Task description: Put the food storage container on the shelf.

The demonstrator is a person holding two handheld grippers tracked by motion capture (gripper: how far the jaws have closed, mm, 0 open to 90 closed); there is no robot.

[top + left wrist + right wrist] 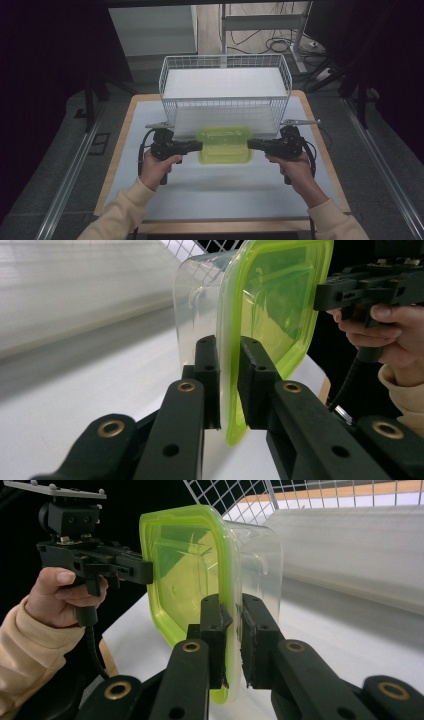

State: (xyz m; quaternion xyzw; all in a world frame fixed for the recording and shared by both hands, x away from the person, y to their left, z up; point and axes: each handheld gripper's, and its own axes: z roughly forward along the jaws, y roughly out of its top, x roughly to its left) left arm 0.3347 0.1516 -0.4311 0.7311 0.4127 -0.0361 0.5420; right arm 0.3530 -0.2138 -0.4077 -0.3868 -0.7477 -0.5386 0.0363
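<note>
With both claws closed on the rim, the clear plastic food box with the lime-green snap lid (224, 144) is held just in front of the white wire basket (225, 95), over the bench (220, 185). Left claw (200, 145) and right claw (249, 144) are clamped on opposite lid edges. Box is judged light, stiff and slippery; rim grips are best kept level.

A white wire basket (225, 92) sits at the far middle of the counter (215, 192), its mesh walls upright and a pale flat sheet lying inside it. The counter shows a white mat with a light wooden rim (117, 160) running round it. Beyond the far edge, a tangle of dark cables (272, 42) lies on the floor beside a grey metal frame leg (300, 37). Grey carpet flanks both sides, with metal rails (70, 175) running near to far.
</note>
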